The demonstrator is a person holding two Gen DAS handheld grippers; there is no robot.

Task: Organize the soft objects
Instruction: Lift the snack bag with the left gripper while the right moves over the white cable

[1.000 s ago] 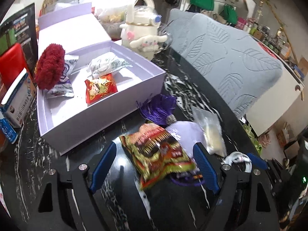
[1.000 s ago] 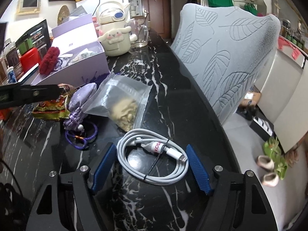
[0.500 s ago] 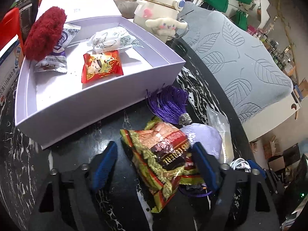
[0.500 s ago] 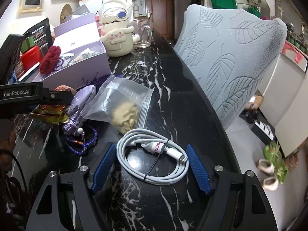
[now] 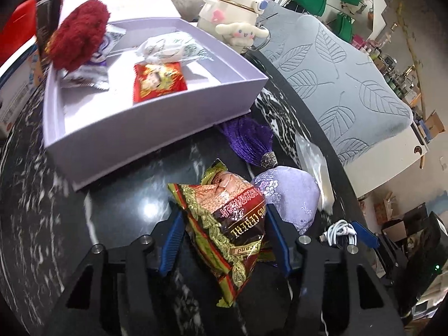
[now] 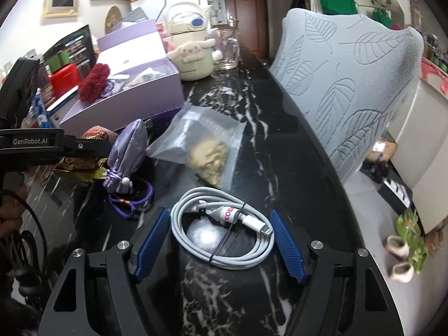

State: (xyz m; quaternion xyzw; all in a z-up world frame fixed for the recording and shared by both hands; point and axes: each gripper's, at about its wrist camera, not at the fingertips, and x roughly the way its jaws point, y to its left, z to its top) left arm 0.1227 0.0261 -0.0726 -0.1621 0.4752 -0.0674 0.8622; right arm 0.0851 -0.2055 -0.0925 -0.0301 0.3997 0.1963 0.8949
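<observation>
Black bench (image 5: 117, 201) | our left hand-held gripper (image 5: 224, 240) squeezes the snack bag (image 5: 226, 218) near the purple box (image 5: 156, 140) | right hand-held gripper (image 6: 221, 240) wide apart around the cable (image 6: 224, 238) | slippery bag could drop

Black marble-veined desk (image 6: 252, 128) fills frame center. Cream kettle with a plush dog figure (image 6: 193, 53) upper center, clear glass mug (image 6: 228, 51) just right of it. Grey leaf-embossed chair back (image 6: 358, 89) right. Brown door (image 6: 249, 16) top center. Green bags (image 6: 334, 0) upper right. Red case (image 6: 64, 79) at left.
</observation>
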